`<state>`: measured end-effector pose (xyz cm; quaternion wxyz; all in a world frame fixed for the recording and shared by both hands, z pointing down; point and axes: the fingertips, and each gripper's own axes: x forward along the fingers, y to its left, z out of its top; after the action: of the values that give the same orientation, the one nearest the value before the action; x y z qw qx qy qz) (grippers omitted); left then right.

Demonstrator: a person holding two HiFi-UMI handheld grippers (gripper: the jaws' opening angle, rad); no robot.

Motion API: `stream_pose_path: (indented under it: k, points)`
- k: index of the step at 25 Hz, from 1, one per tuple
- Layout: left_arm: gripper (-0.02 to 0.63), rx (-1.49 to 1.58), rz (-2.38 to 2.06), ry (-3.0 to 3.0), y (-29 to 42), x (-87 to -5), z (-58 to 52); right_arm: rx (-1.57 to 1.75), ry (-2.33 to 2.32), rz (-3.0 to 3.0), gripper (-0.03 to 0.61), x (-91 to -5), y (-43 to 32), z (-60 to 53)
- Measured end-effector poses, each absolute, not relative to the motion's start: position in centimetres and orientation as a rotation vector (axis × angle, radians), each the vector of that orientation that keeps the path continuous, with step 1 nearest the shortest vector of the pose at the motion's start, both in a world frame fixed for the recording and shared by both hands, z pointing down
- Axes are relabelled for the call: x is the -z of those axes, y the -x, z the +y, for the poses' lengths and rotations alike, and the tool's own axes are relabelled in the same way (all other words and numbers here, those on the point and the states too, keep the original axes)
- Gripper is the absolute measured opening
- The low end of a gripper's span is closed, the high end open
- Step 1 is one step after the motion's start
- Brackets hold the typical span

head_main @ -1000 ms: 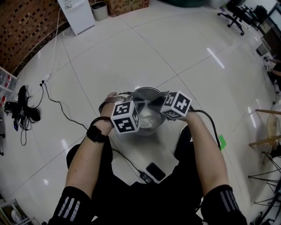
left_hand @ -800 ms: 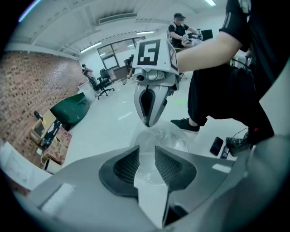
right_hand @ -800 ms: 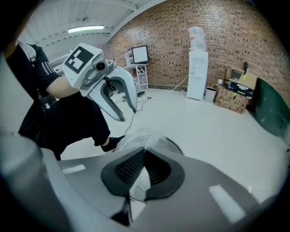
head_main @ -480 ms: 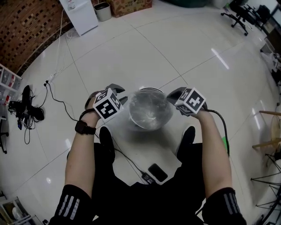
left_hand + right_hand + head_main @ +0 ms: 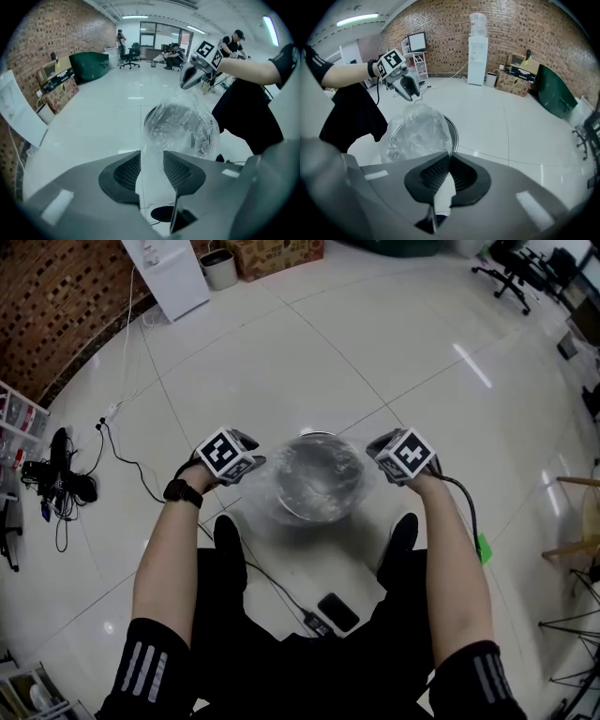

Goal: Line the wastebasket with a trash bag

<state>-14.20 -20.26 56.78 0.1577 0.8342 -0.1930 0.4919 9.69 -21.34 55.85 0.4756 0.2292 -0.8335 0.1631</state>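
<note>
Crinkled trash bag (image 5: 314,479) film veils most of the wastebasket (image 5: 323,435) in my head view, with only its rim showing. A chair (image 5: 506,277) is cut off at the top edge. The people (image 5: 174,51) across the hall are too small for me to tell apart.

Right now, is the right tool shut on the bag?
Yes, the right tool has its jaws pinched together on the edge of the clear bag.

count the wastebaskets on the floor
2: the metal wastebasket at centre floor, clear trash bag over it; a small bin beside the white water dispenser. Others may be hidden.
</note>
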Motion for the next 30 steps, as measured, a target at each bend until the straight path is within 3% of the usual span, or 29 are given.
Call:
stream_pose_path:
  k: [3,6,10,11,30]
  points:
    - [0.170,-1.396,-0.453,-2.315,14.4,-59.1,-19.6,-0.408,-0.577,-2.011,0.006,-57.0,-10.2,-21.8]
    - [0.156,-1.390,-0.395,-2.276,14.1,-60.2,-19.4,-0.463,-0.601,-1.990,0.007,-58.5,-10.9,-22.4]
    - [0.000,-1.402,-0.417,-2.289,13.4,-60.4,-20.4,-0.512,-0.651,-1.989,0.006,-60.1,-11.7,-23.6]
    - [-0.006,-1.405,-0.430,-2.295,13.3,-60.4,-20.8,-0.516,-0.673,-1.988,0.006,-60.4,-11.9,-24.1]
    - [-0.005,-1.323,-0.744,-2.250,12.7,-65.3,-28.6,-0.551,-0.741,-1.847,0.006,-69.1,-13.9,-28.3]
